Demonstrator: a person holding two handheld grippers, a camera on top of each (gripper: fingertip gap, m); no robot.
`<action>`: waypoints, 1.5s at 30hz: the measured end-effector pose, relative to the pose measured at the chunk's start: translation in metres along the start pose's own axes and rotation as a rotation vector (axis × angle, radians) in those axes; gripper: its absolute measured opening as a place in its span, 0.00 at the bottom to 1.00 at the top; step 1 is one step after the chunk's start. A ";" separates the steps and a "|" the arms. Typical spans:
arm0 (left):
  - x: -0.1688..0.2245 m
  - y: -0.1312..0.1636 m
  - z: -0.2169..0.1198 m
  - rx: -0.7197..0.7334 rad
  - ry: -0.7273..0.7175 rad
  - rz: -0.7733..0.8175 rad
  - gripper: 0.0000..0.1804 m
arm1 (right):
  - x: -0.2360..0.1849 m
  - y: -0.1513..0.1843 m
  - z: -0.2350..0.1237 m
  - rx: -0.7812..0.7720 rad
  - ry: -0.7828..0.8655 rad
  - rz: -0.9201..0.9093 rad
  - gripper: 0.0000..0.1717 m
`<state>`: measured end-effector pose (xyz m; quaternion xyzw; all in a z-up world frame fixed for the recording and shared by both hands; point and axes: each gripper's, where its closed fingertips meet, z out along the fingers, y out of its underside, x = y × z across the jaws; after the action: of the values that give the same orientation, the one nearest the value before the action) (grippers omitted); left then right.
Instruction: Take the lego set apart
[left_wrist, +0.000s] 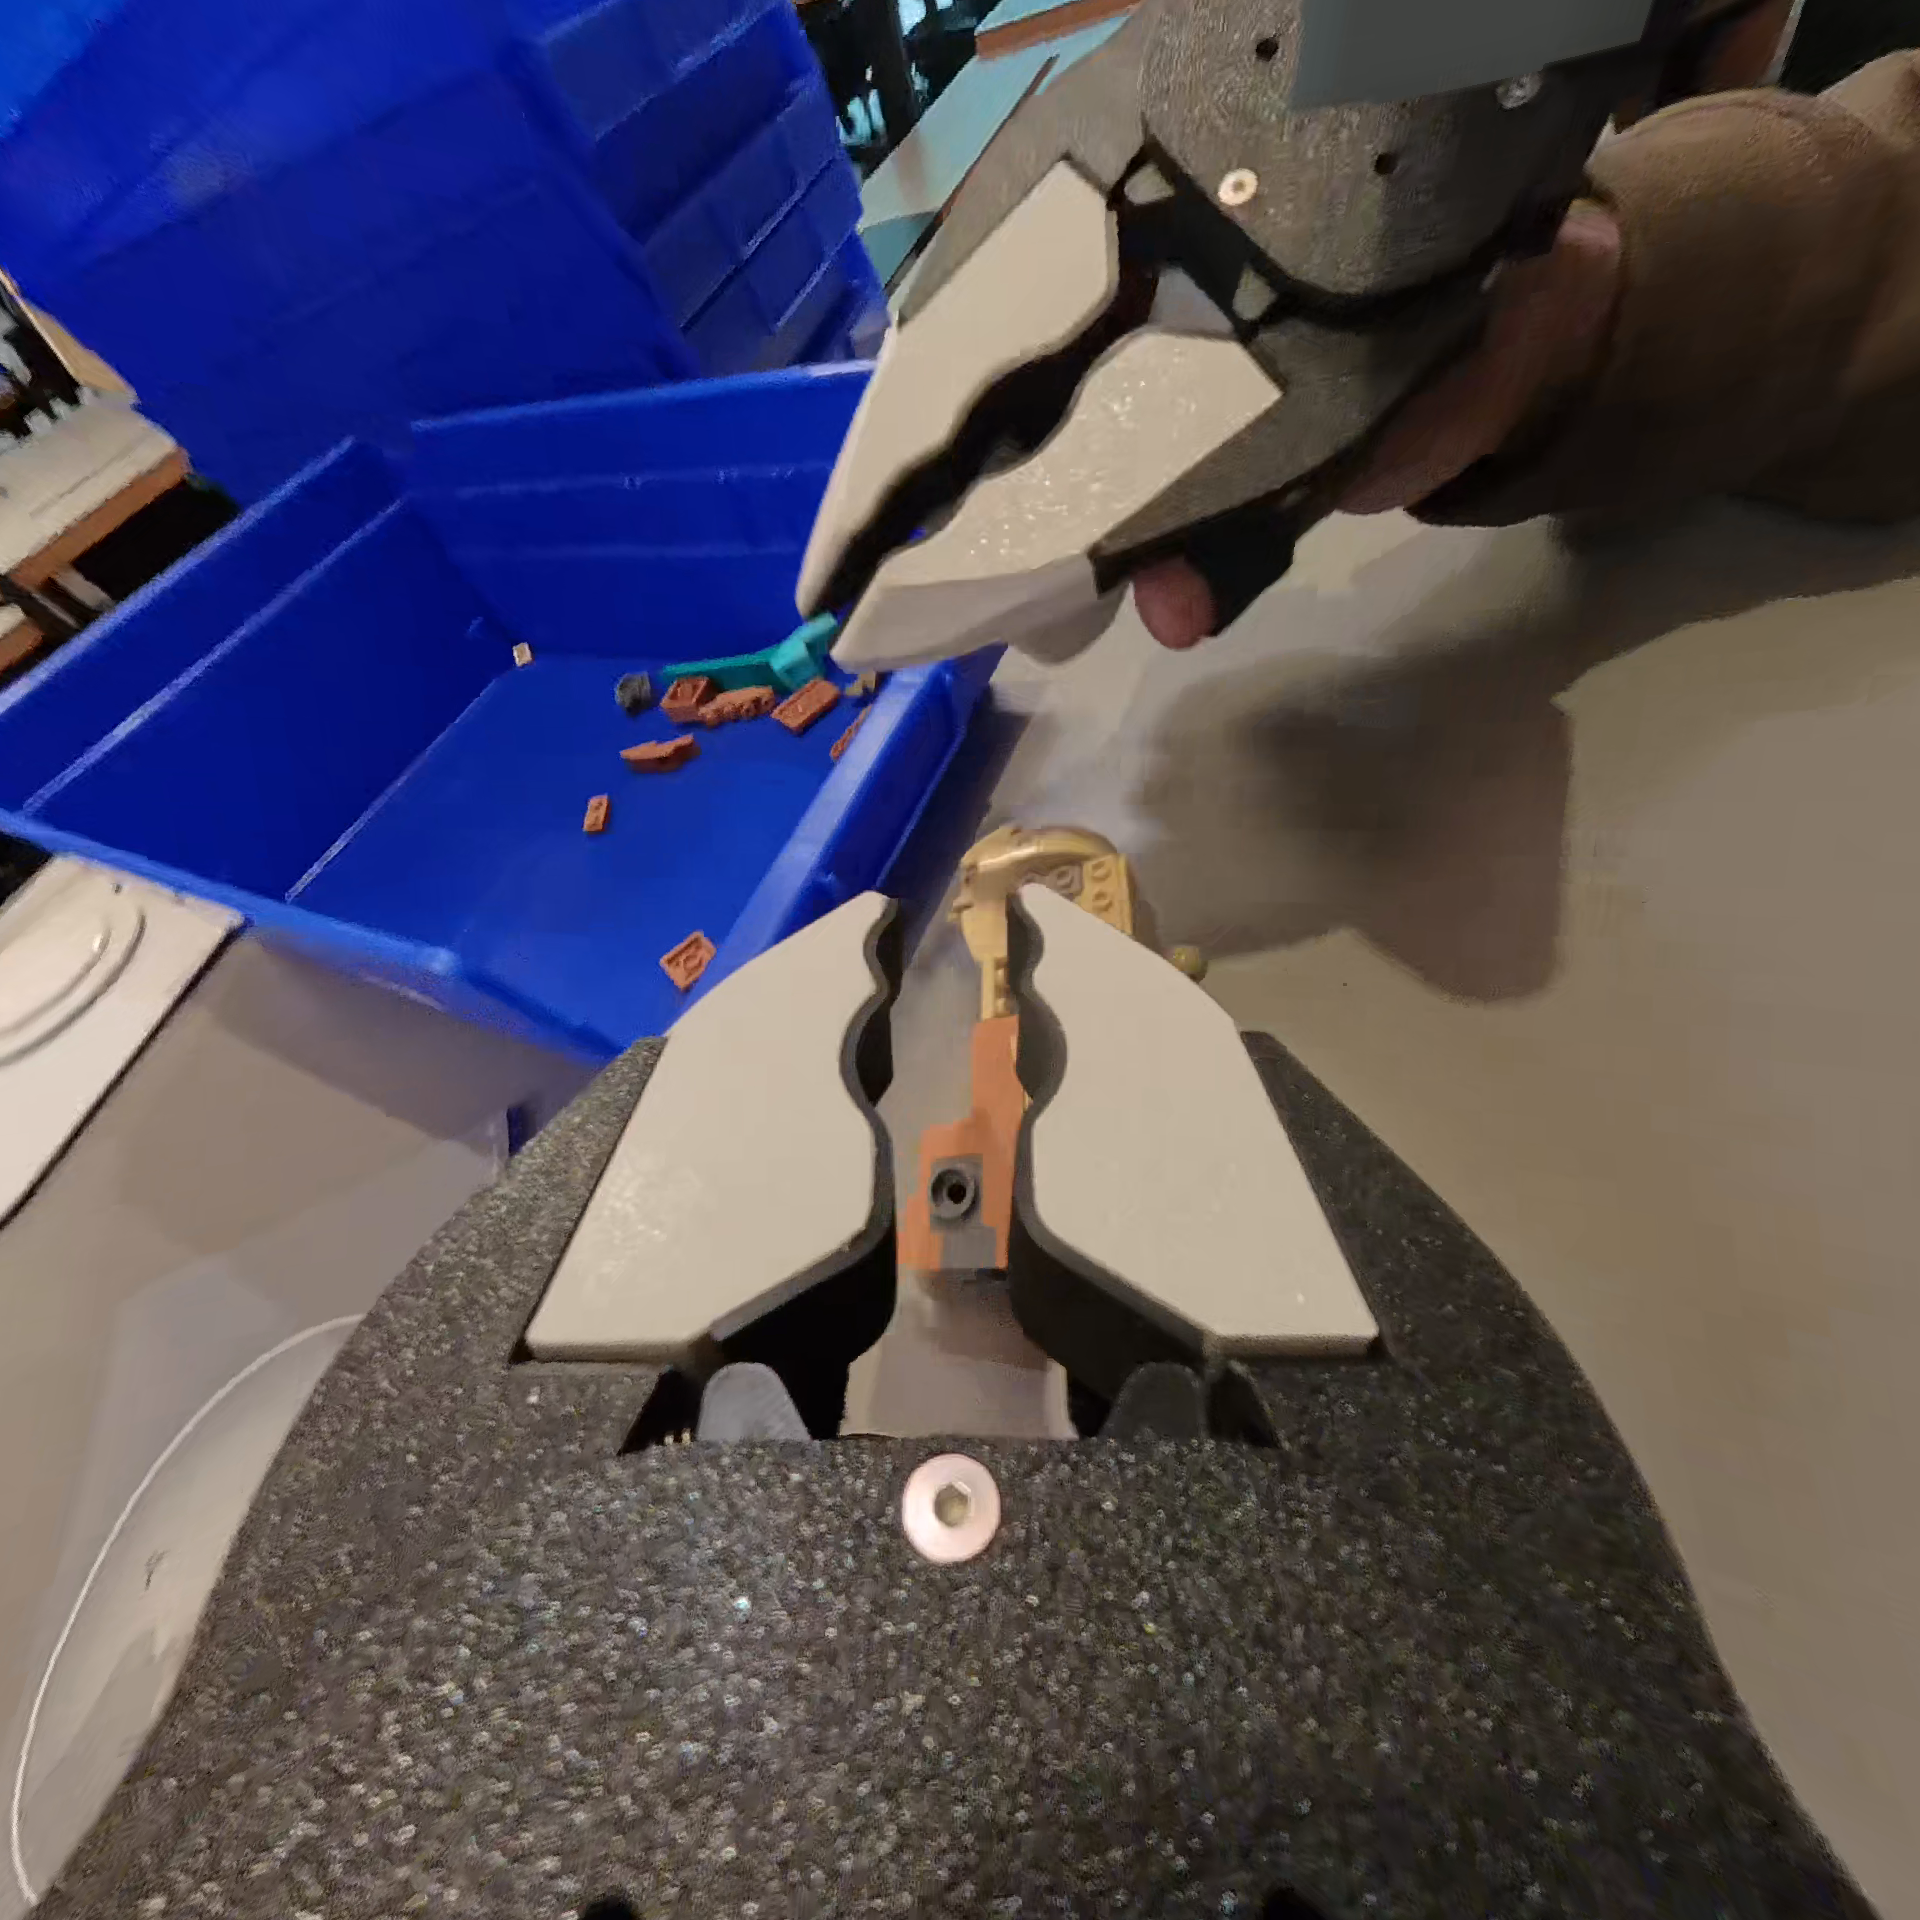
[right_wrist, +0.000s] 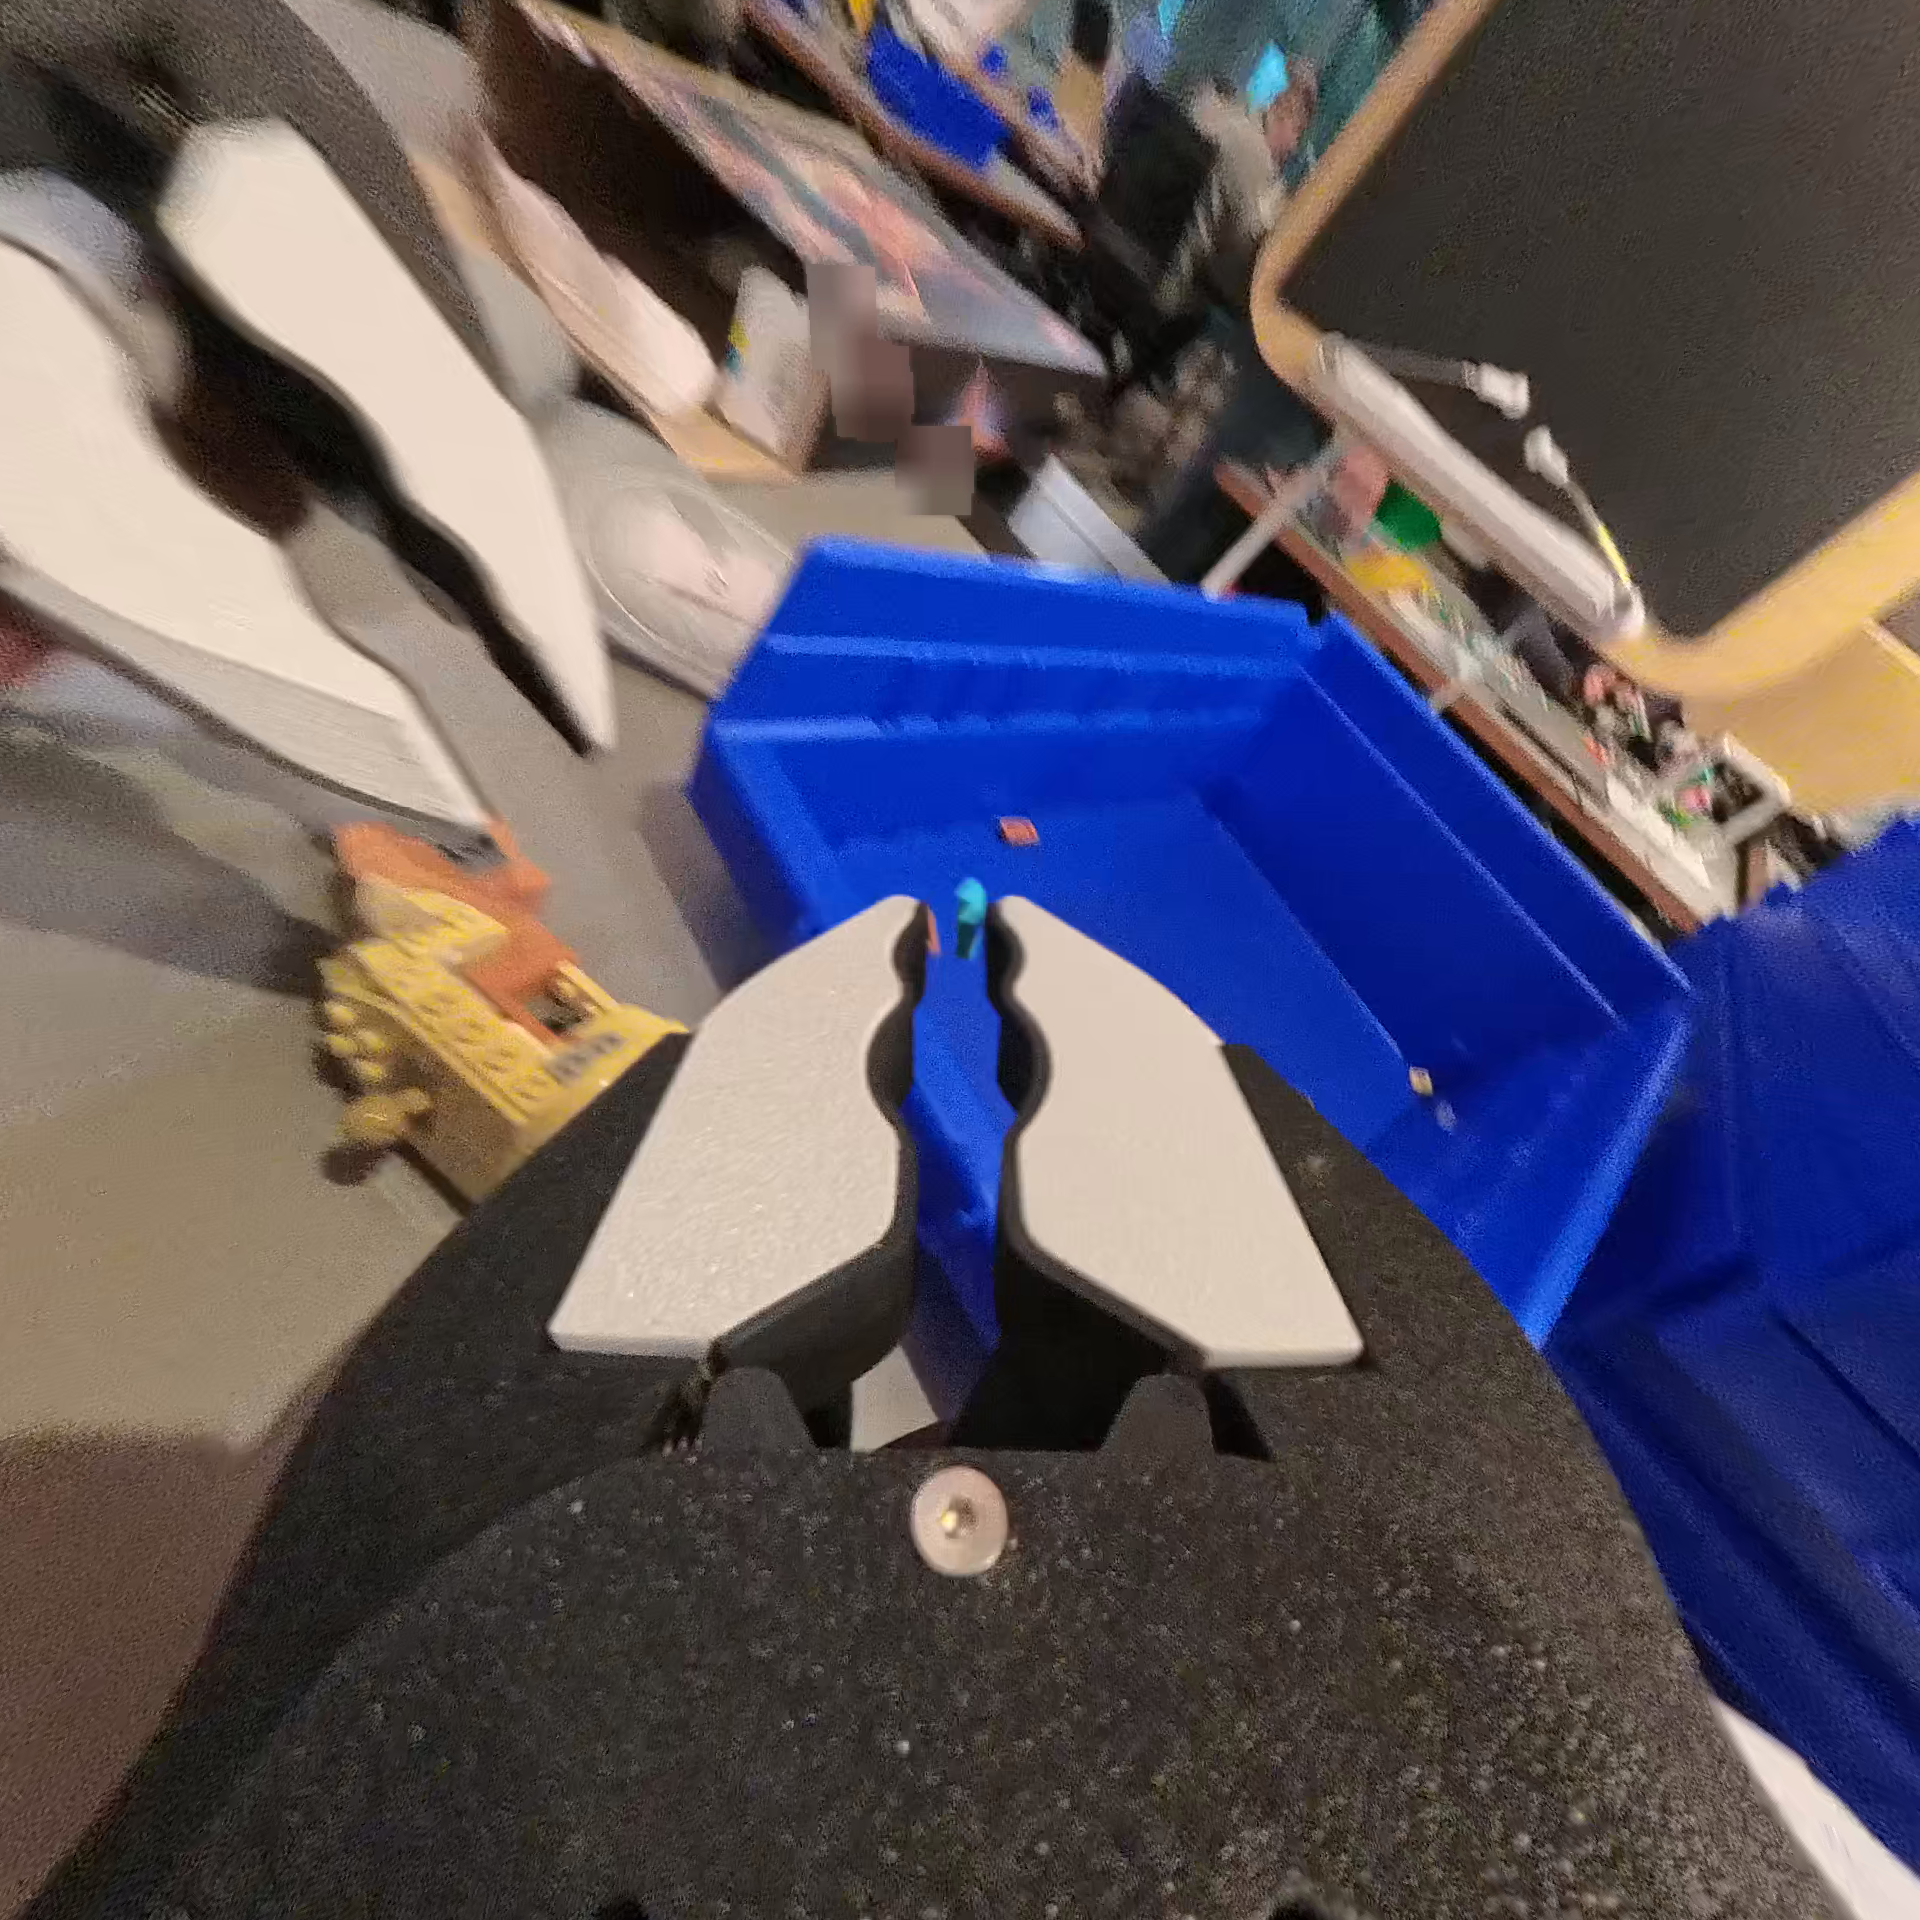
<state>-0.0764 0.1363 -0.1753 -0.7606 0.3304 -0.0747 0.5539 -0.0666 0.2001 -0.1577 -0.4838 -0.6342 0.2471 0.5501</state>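
Blue bin (left_wrist: 623, 540); red-brown bricks (left_wrist: 717, 707); teal piece (left_wrist: 769, 665); tan-and-orange brick assembly (left_wrist: 987, 1039); grey table (left_wrist: 1558, 1143).

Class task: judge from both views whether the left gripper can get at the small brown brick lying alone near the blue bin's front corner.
Probably yes. The brown brick lies alone on the blue bin's open floor, beside the left gripper, whose jaws stand apart around a tan-and-orange brick assembly; only the low wall intervenes.

A grey counter (left_wrist: 1558, 1195) carries an open blue bin (left_wrist: 582, 987), a tan-and-orange brick assembly (left_wrist: 987, 1049), and a clear round lid (left_wrist: 62, 956) nearby.
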 end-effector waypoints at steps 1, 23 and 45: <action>0.000 0.005 0.000 -0.023 0.015 -0.018 0.12 | 0.006 0.010 0.002 -0.052 0.023 0.012 0.12; 0.004 0.066 -0.004 -0.336 0.161 -0.182 0.30 | -0.087 0.037 -0.005 -0.138 -0.399 -0.221 0.21; 0.020 0.060 0.002 -0.283 0.313 -0.499 0.18 | -0.088 0.040 -0.011 -0.086 -0.242 -0.546 0.10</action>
<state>-0.0850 0.1161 -0.2344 -0.8668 0.2223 -0.2775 0.3496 -0.0490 0.1360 -0.2293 -0.2854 -0.8116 0.1190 0.4956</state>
